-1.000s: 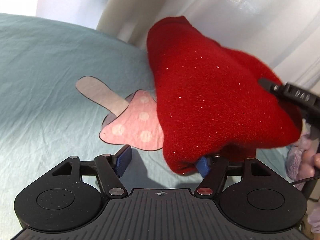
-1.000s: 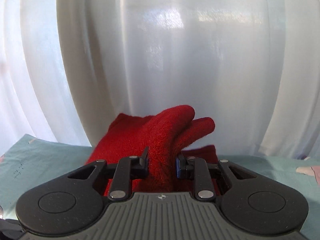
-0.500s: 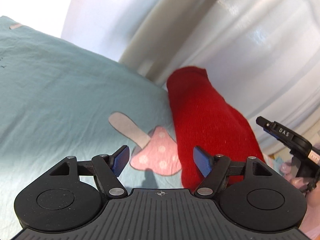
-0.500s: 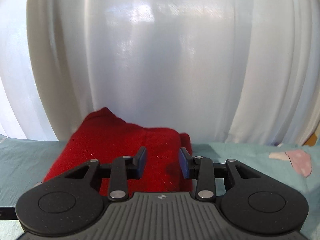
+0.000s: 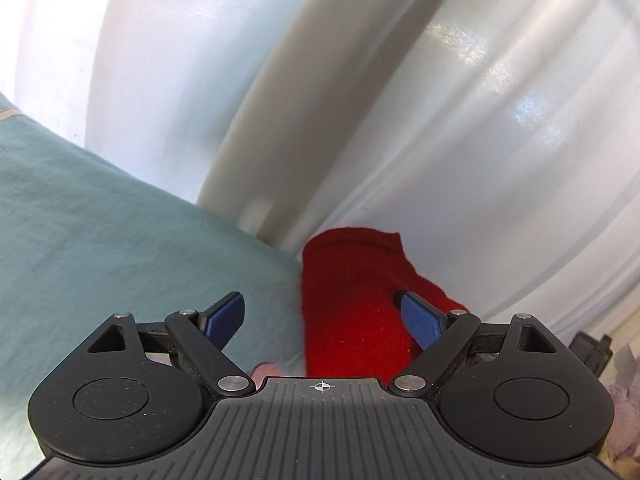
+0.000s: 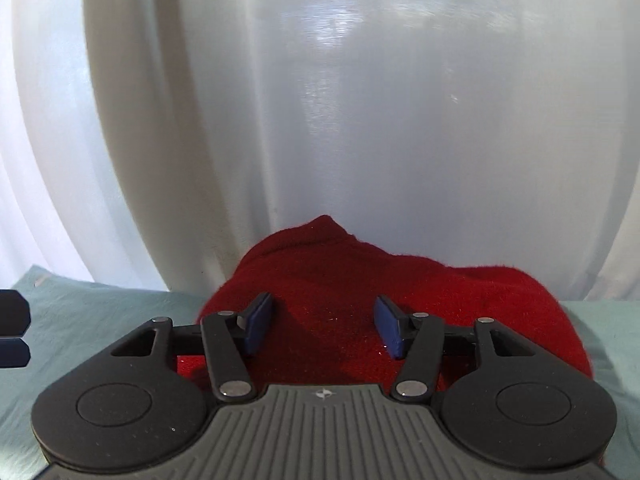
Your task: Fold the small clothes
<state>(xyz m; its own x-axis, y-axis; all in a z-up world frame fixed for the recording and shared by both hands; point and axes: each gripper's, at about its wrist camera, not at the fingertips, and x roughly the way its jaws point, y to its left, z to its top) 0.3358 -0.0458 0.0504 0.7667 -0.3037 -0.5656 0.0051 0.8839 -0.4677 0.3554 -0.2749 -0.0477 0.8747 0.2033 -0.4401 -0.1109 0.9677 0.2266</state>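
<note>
A folded red knit garment (image 5: 352, 304) lies on the pale green sheet (image 5: 100, 232), close to the white curtain. My left gripper (image 5: 322, 314) hovers above its near left edge; its jaws are opening wide with nothing between them. In the right wrist view the same red garment (image 6: 400, 288) lies flat just beyond my right gripper (image 6: 322, 322), whose jaws are opening above the cloth, with the blue pads (image 6: 258, 322) clear of it.
White curtains (image 6: 360, 120) hang right behind the garment. A lilac fluffy cloth (image 5: 624, 420) shows at the right edge of the left wrist view, behind a black part of the other gripper (image 5: 592, 350). The left gripper's finger (image 6: 12, 334) shows at the right view's left edge.
Both grippers have let go of the red garment, which has dropped flat onto the sheet. The left gripper has risen and drawn back; both pairs of jaws now stand wider apart.
</note>
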